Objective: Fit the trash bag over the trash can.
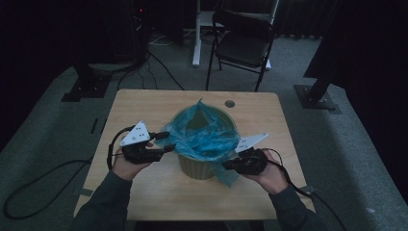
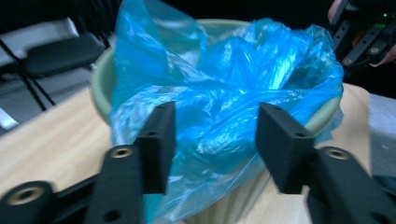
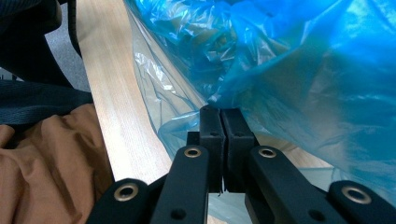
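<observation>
Left gripper (image 2: 212, 140): jaws wide apart.
Blue bag (image 2: 224, 88): between and beyond the jaws, unpinched.
Bin (image 2: 100, 84): behind jaws, bag-lined.

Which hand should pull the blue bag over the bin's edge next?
Probably the left: its tool is open, with the blue bag between the jaws at the bin rim. The right tool is shut, seemingly pinching the bag.

Overhead view facing forward; both gripper views close on blue bag (image 2: 224, 84).
</observation>
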